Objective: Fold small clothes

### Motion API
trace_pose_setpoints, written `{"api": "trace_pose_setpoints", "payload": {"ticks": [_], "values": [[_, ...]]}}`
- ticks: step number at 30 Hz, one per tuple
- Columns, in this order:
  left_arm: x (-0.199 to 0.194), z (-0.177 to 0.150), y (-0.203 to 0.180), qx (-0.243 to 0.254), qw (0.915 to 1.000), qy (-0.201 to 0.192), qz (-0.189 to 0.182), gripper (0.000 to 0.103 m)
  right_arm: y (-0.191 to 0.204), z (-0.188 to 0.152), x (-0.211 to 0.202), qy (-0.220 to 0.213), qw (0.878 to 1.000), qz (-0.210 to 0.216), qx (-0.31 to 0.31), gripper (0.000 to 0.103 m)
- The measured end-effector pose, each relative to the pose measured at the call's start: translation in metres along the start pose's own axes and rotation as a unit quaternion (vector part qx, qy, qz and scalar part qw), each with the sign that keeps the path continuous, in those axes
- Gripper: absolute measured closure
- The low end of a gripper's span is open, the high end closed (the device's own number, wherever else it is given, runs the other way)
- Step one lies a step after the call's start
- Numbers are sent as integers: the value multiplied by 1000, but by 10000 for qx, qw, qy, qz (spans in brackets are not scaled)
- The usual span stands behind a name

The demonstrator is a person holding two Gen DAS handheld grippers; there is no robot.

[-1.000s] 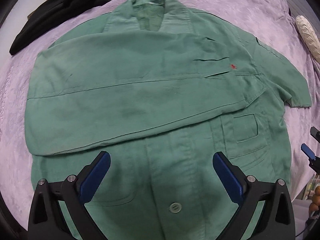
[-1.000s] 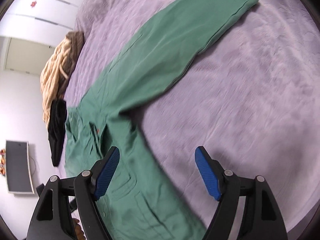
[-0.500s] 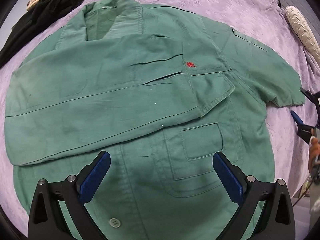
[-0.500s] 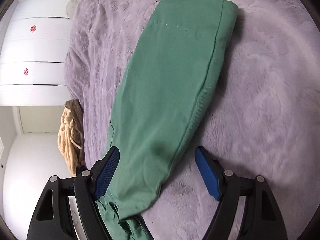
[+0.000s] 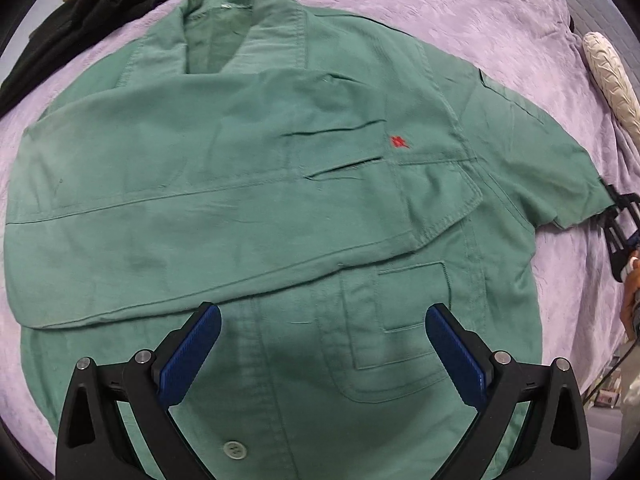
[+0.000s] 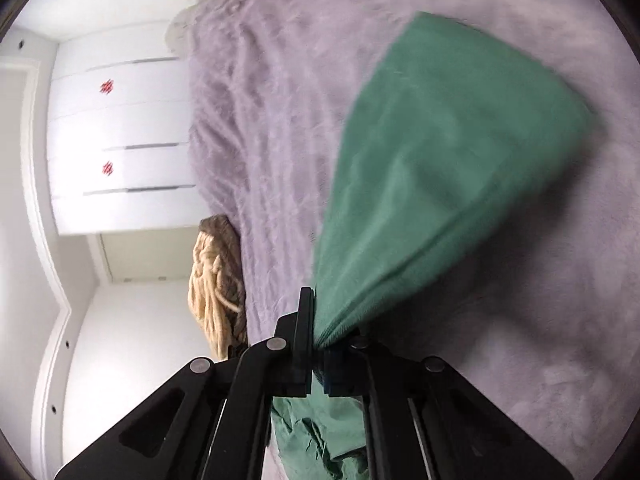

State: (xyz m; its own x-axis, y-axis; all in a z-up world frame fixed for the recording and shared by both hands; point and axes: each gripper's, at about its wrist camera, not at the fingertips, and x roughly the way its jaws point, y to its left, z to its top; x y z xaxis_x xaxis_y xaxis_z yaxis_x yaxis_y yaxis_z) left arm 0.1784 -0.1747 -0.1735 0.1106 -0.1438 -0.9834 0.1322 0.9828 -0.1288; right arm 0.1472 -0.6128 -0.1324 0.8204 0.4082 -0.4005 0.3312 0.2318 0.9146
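Note:
A green button shirt (image 5: 280,208) lies front up on a purple bedspread (image 5: 460,8), one sleeve folded across its chest. My left gripper (image 5: 322,354) is open and empty, hovering above the shirt's lower front near the pocket. My right gripper (image 6: 320,350) is shut on the shirt's other sleeve (image 6: 440,184), which fans out from the jaws and looks lifted and blurred. In the left wrist view the right gripper (image 5: 618,216) shows at the right edge, at that sleeve's cuff.
Black clothes (image 5: 92,12) lie at the bed's far left corner. A cream knit item (image 5: 608,72) lies at the right. In the right wrist view a beige knit pile (image 6: 216,292) sits at the bed's edge, by white cabinet doors (image 6: 120,140).
My right gripper has closed on the outstretched sleeve and lifted it. My left gripper stays open and has drifted a little over the shirt's front.

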Motion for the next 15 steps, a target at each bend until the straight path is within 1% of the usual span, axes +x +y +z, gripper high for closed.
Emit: {"api": "trace_pose_setpoints", "payload": {"ticks": [1, 2, 3, 4, 5, 6, 8, 9, 10, 13, 14, 15], "values": [[-4, -3, 6, -5, 10000, -27, -4, 1, 17, -5, 4, 122, 9995, -10, -292, 99], [-7, -2, 10, -12, 10000, -76, 7, 1, 40, -14, 11, 282, 9971, -26, -705, 99], [-16, -7, 21, -18, 9999, -133, 19, 1, 58, -24, 16, 424, 9937, -28, -1035, 99], [-21, -9, 29, -39, 9998, -192, 47, 1, 83, -40, 25, 607, 9876, -36, -1449, 99], [-25, -10, 34, -95, 9995, -252, 151, 1, 101, -54, 32, 746, 9814, -40, -1766, 99], [-30, -11, 43, -150, 9992, -320, 183, 1, 120, -70, 42, 897, 9734, -65, -2109, 99], [-40, -13, 59, -243, 9985, -429, 243, 1, 159, -116, 67, 1261, 9473, -224, -2938, 99], [-45, -14, 68, -292, 9979, -503, 290, 1, 171, -139, 76, 1411, 9343, -285, -3263, 99], [-49, -16, 76, -330, 9973, -561, 343, 1, 185, -172, 94, 1646, 9132, -424, -3704, 99], [-58, -17, 102, -497, 9950, -707, 499, 1, 192, -256, 137, 2208, 8619, -801, -4494, 99], [-62, -22, 114, -569, 9943, -728, 540, 1, 186, -280, 155, 2427, 8504, -929, -4575, 99], [-64, -24, 126, -668, 9934, -742, 561, 1, 176, -302, 171, 2636, 8424, -1051, -4580, 99]]}}
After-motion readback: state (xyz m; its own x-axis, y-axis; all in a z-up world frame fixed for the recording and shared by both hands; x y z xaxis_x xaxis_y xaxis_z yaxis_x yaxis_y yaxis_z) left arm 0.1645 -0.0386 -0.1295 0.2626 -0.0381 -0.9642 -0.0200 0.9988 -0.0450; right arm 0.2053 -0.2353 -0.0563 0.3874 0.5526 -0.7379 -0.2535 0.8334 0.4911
